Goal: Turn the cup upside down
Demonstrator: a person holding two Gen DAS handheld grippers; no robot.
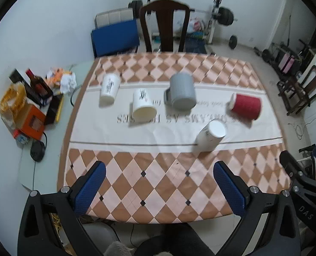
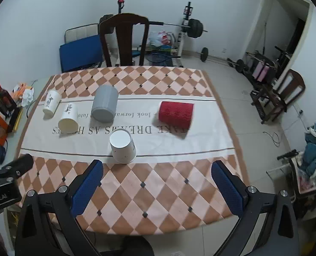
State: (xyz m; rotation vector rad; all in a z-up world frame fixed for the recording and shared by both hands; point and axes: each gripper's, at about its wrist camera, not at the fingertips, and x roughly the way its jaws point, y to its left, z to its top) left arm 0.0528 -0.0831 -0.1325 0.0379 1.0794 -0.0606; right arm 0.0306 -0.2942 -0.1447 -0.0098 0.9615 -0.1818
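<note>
Several cups stand on the white band of the checked tablecloth. A plain white paper cup stands upside down nearest me; it also shows in the right wrist view. Behind it are two white printed cups, a grey mug and a red ribbed cup, which looks tilted. The mug and red cup show in the right wrist view too. My left gripper and right gripper are open and empty, above the table's near edge.
A dark wooden chair stands at the far side. Bottles, boxes and bags clutter the left side surface. Gym weights and another chair stand on the floor to the right. A pile of cloth lies at right.
</note>
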